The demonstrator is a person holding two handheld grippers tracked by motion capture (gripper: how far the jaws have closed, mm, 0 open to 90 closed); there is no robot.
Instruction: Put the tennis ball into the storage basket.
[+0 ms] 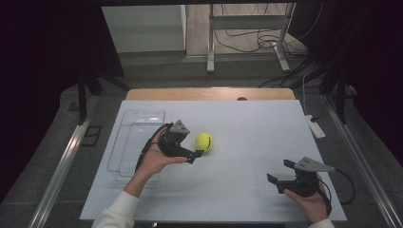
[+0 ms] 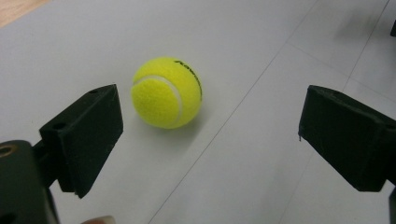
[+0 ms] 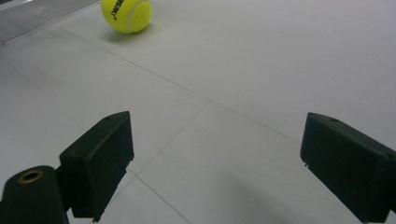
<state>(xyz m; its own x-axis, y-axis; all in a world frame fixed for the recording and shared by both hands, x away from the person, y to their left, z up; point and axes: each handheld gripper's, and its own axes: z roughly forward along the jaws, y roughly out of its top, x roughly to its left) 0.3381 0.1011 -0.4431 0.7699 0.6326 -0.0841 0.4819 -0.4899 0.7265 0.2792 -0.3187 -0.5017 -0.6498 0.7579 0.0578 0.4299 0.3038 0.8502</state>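
Observation:
A yellow-green tennis ball (image 1: 204, 141) lies on the white table top (image 1: 247, 133), left of centre. My left gripper (image 1: 192, 145) is just to the ball's left, open and pointing at it. In the left gripper view the ball (image 2: 166, 92) rests a little beyond the jaws, closer to the left one, and the left gripper (image 2: 210, 121) holds nothing. My right gripper (image 1: 280, 171) hovers open near the front right of the table, far from the ball. Along the right gripper (image 3: 217, 154) I see bare table, with the ball (image 3: 126, 15) far off at the top left.
A clear plastic tray (image 1: 138, 142) lies at the table's left side, behind the left hand; its edge (image 3: 37, 16) appears in the right gripper view. A small white device (image 1: 316, 128) sits off the right edge. Beyond the wooden far edge (image 1: 209, 93) are stands and cables.

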